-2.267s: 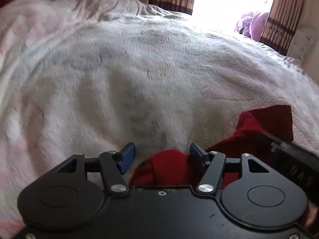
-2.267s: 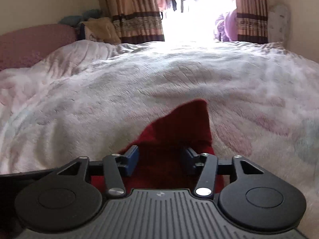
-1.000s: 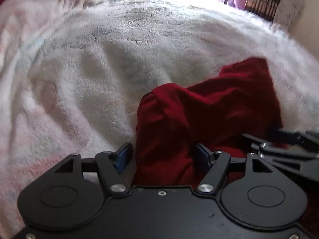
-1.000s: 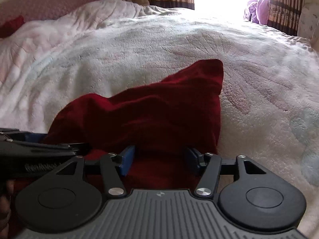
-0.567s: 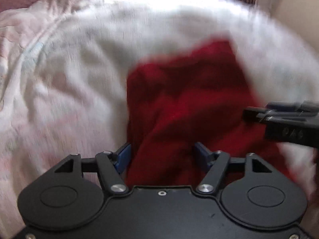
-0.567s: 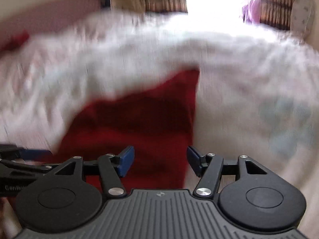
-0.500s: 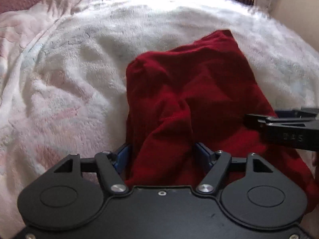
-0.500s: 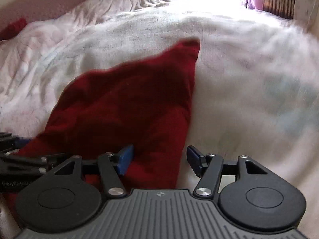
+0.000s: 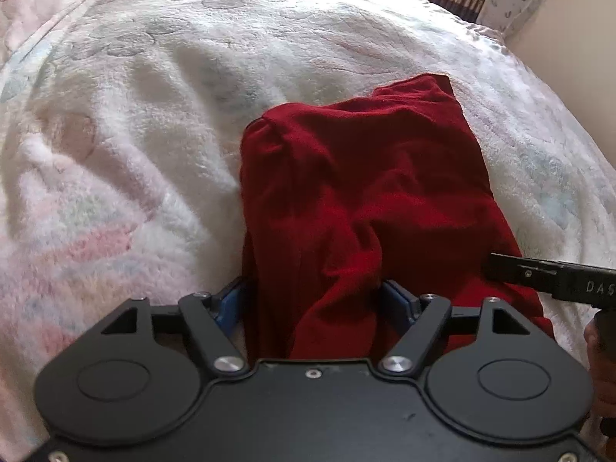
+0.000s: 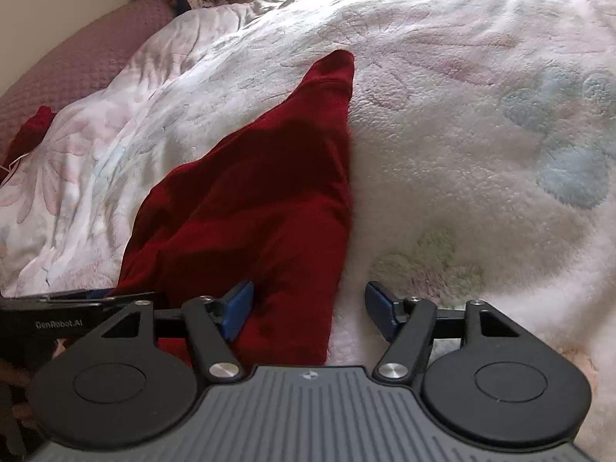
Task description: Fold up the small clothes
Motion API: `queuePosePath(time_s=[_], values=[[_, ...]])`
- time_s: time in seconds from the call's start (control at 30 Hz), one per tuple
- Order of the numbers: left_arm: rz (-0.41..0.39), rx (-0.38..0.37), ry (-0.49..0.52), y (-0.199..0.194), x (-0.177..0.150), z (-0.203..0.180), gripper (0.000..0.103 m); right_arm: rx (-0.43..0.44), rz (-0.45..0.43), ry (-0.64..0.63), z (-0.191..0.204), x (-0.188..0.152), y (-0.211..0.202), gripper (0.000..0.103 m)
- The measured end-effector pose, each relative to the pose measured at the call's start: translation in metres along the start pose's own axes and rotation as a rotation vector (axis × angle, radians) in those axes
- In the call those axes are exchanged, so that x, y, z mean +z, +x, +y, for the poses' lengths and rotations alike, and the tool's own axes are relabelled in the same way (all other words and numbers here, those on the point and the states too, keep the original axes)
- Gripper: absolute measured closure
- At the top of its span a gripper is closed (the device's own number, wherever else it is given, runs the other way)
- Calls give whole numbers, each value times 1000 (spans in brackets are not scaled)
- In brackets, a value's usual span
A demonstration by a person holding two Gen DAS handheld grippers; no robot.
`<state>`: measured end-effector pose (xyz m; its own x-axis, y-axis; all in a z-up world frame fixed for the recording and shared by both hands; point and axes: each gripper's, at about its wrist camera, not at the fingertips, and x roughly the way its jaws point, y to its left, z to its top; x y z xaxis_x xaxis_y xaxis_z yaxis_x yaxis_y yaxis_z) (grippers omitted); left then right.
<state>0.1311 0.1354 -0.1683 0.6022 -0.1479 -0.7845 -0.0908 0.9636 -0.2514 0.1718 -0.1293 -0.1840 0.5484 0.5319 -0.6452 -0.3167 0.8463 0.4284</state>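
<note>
A bed covered by a fluffy white blanket (image 9: 161, 88) with faint pink and blue patterns filled both views. A dark red garment (image 9: 365, 192) lay rumpled on it, lower centre in the left wrist view. A mauve quilted cover (image 10: 77, 61) showed at the right view's upper left.

garment (image 9: 369, 192): lies on the blanket (image 9: 134, 134), running forward from between the left tool's (image 9: 313, 300) fingers
garment's near end: bunched between the left tool's spread fingers
right tool (image 10: 308, 308): its left finger (image 10: 236, 306) is over the garment's right edge, its right finger over bare blanket; jaws apart
tools: side by side at the garment's near end, each in the other's view
pillow (image 10: 77, 61): far left of the right tool, beyond the blanket
</note>
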Motion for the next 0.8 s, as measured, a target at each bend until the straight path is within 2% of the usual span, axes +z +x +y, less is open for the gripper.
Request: queuePosePath(time_s=[0.13, 0.17, 0.27, 0.4, 0.53, 0.6, 0.67, 0.8], values=[[37, -31, 72, -2, 2, 6, 27, 44, 38, -16, -1, 1, -6, 25], [46, -55, 71, 2, 3, 12, 26, 68, 55, -22, -3, 1, -7, 24], [61, -94, -21, -1, 5, 29, 27, 128, 98, 3, -14, 4, -8, 23], [77, -127, 45, 6, 4, 29, 23, 194, 137, 68, -24, 6, -7, 20], [84, -129, 7, 23, 11, 22, 12, 196, 145, 55, -16, 8, 6, 6], [68, -106, 50, 28, 11, 12, 8, 180, 140, 16, -5, 8, 13, 2], [48, -98, 80, 31, 11, 7, 7, 164, 140, -17, 4, 11, 19, 0], [35, -106, 74, 33, 11, 7, 5, 122, 134, -54, 18, 14, 31, 0]])
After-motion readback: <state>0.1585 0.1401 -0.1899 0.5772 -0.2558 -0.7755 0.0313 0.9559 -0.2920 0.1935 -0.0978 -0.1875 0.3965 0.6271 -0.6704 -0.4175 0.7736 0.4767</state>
